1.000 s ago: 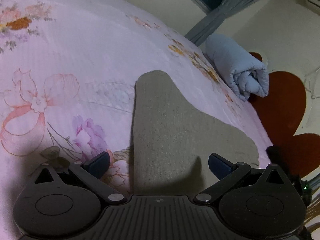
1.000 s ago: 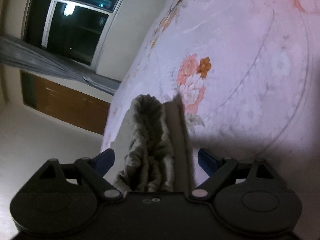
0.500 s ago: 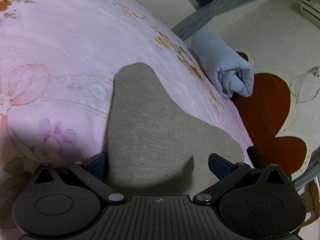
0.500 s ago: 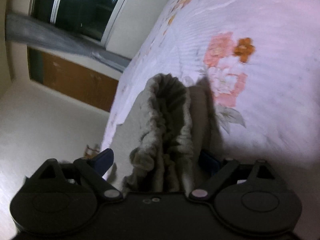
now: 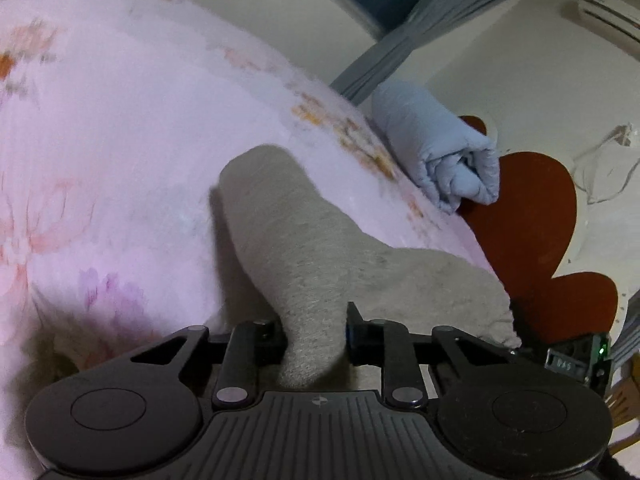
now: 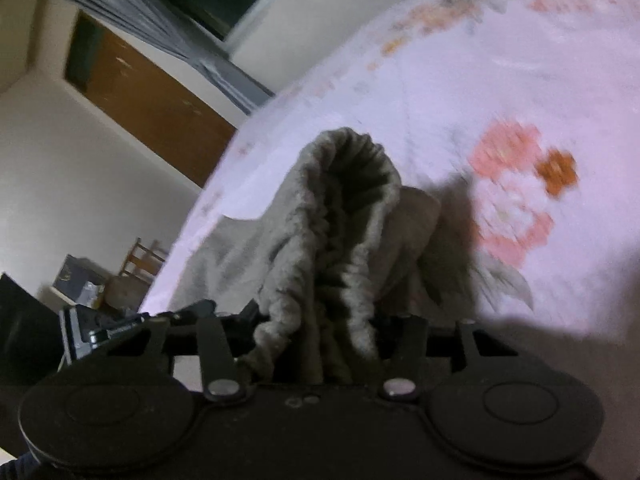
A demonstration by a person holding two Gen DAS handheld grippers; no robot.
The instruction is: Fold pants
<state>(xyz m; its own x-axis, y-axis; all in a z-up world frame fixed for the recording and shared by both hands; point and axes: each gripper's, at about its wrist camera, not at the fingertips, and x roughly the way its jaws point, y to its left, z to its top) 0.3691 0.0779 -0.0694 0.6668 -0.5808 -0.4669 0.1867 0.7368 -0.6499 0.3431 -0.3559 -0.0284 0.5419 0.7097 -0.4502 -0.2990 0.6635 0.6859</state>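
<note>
The grey fleece pants [image 5: 304, 240] lie on the pink flowered bedsheet [image 5: 100, 120]. My left gripper [image 5: 314, 332] is shut on a pinched fold of the pants' leg end, which rises as a ridge in front of the jaws. In the right wrist view my right gripper [image 6: 316, 332] is shut on the gathered elastic waistband of the pants [image 6: 344, 220], which stands up bunched between the jaws above the bedsheet [image 6: 500, 92].
A rolled light-blue blanket [image 5: 436, 148] lies at the bed's far edge beside a red heart-shaped headboard [image 5: 532, 216]. The right wrist view shows a window with grey curtain [image 6: 160, 28], a wooden cabinet [image 6: 148, 100] and a chair [image 6: 140, 260] beyond the bed.
Both grippers have closed from open onto the pants: the left on the leg end, the right on the waistband. The cloth now rises in pinched folds.
</note>
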